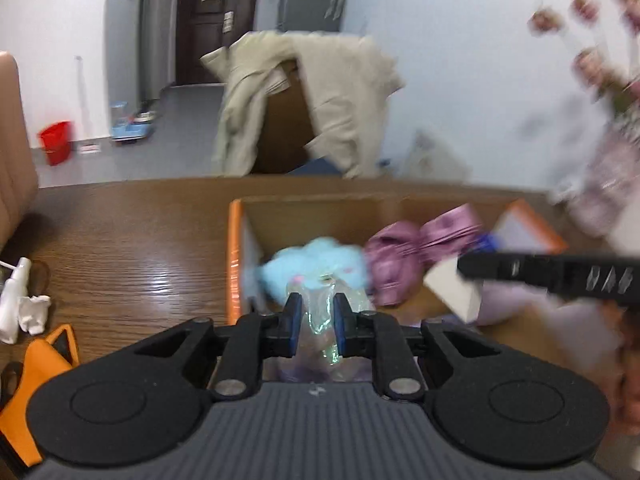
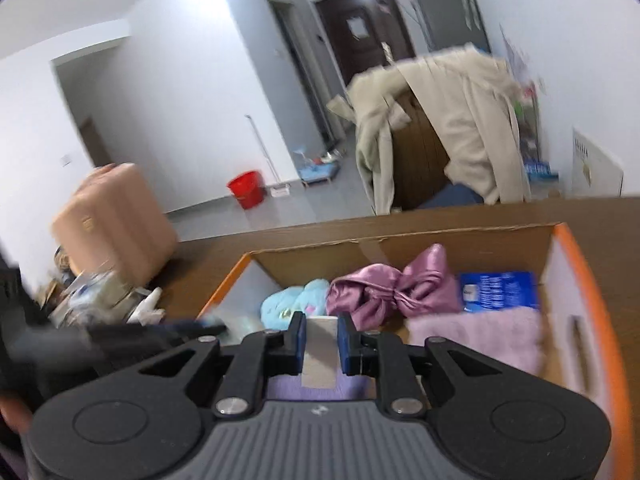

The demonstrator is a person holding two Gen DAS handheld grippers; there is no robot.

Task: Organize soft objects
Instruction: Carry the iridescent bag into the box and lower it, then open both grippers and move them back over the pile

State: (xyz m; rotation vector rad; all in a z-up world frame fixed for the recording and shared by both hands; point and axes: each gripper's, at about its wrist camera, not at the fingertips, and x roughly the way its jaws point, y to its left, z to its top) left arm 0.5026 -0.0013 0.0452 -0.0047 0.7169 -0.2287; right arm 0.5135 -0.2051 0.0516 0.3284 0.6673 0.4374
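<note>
A dark wood-grain desk (image 1: pixel 120 240) carries an orange-edged cardboard box (image 2: pixel 580 272). Beyond it a beige coat (image 1: pixel 320 92) hangs over a chair, and a red bucket (image 2: pixel 246 189) stands on the grey floor by the white wall. Inside the box lie a light-blue plush toy (image 2: pixel 292 300), a purple satin bundle (image 2: pixel 384 292), a blue packet (image 2: pixel 500 290) and a pink fluffy cloth (image 2: pixel 480 336). The left claw (image 1: pixel 316 320) is clamped on a clear plastic bag (image 1: pixel 318 322) over the box; the right claw (image 2: pixel 322 344) grips a pale flat piece (image 2: pixel 322 350) above the box
</note>
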